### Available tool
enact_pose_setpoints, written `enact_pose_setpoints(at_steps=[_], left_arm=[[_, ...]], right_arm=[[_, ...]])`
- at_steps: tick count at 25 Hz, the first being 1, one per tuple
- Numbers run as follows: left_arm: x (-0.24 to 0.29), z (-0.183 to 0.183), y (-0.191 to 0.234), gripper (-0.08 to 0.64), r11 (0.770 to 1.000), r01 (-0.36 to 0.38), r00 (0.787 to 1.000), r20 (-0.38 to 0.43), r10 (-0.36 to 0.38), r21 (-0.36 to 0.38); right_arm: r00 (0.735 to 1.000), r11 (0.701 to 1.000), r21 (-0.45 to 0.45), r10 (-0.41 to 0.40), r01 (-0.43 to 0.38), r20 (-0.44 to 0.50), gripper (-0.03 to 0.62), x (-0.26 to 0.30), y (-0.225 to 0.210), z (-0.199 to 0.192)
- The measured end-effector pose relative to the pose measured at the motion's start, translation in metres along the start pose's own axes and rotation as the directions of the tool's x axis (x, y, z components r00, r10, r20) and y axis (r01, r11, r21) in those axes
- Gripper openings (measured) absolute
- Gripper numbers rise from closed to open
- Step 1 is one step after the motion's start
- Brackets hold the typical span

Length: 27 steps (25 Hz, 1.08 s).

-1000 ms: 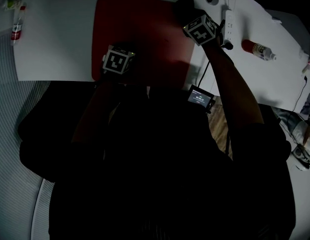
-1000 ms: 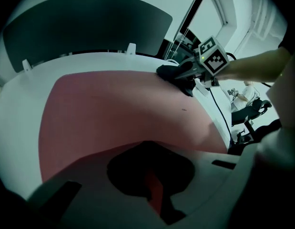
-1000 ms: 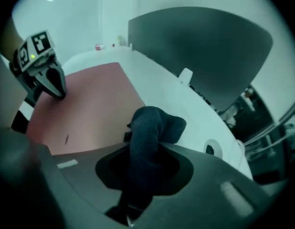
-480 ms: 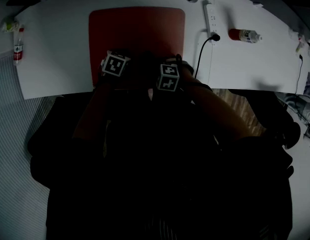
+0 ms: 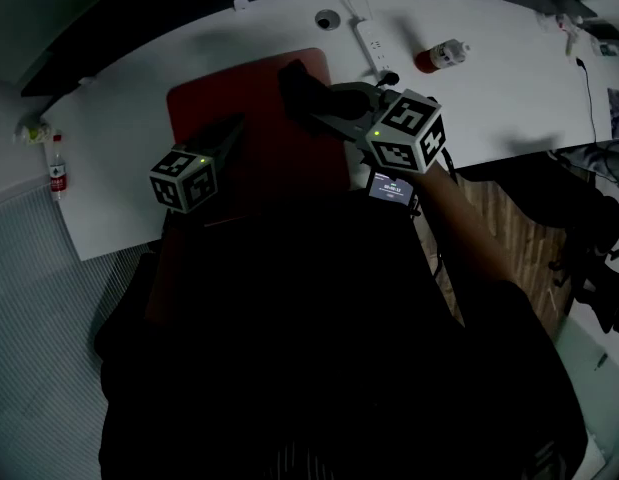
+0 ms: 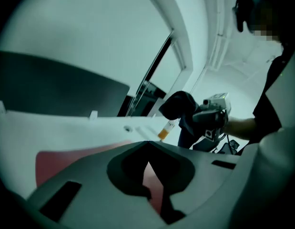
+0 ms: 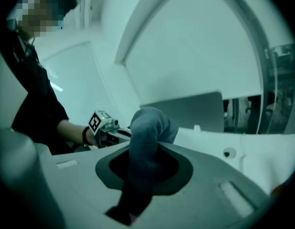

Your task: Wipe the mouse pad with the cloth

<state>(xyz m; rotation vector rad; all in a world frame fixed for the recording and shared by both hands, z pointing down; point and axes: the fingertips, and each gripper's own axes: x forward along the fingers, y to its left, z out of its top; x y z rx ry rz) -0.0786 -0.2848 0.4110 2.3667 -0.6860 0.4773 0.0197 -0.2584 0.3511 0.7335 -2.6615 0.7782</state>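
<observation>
The red mouse pad (image 5: 251, 133) lies on the white desk (image 5: 114, 133); in the left gripper view the mouse pad (image 6: 56, 159) shows beyond the jaws. My right gripper (image 5: 314, 103) is shut on the dark cloth (image 5: 297, 80) and held up over the pad's right part, pointing left. The cloth (image 7: 146, 130) sticks up in a bunch between the right gripper (image 7: 145, 149) jaws. My left gripper (image 5: 232, 130) hovers over the pad's left side, shut with nothing in it. Its tips meet in the left gripper (image 6: 148, 146) view, where the cloth (image 6: 178, 106) appears opposite.
A power strip (image 5: 374, 43), a round desk grommet (image 5: 326, 18) and an orange-capped bottle (image 5: 441, 56) lie at the desk's back right. Another small bottle (image 5: 56, 173) stands at the far left edge. A small lit screen (image 5: 391, 188) sits at the desk's front edge.
Both grippers have risen off the pad's front edge. The right one swung up and to the right with the cloth; the left one moved left. The head view has shifted.
</observation>
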Motion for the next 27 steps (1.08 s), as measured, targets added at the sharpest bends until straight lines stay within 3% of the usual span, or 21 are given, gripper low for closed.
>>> enact_pose_setpoints(at_steps=[3, 5, 11, 18, 27], left_arm=[[-0.025, 0.066, -0.046, 0.008, 0.996, 0.059, 0.986, 0.155, -0.069, 0.065], [-0.035, 0.094, -0.071, 0.008, 0.991, 0.082, 0.972, 0.212, -0.103, 0.102], [-0.054, 0.143, -0.116, 0.008, 0.978, 0.116, 0.954, 0.255, -0.158, 0.174], [-0.066, 0.156, -0.139, 0.008, 0.957, 0.119, 0.939, 0.283, -0.195, 0.264], [-0.08, 0.16, -0.135, 0.008, 0.934, 0.105, 0.928, 0.304, -0.215, 0.341]], right_arm=[[0.991, 0.999, -0.011, -0.039, 0.041, 0.125, 0.069, -0.039, 0.021, 0.048], [0.981, 0.998, -0.031, -0.047, 0.054, 0.189, 0.069, -0.057, 0.033, 0.071], [0.97, 0.993, -0.073, -0.07, 0.089, 0.231, 0.067, -0.071, 0.046, 0.092], [0.961, 0.994, -0.038, -0.084, 0.098, 0.264, 0.067, -0.07, 0.058, 0.096], [0.964, 0.986, -0.099, -0.104, 0.132, 0.246, 0.067, -0.057, 0.078, 0.109]])
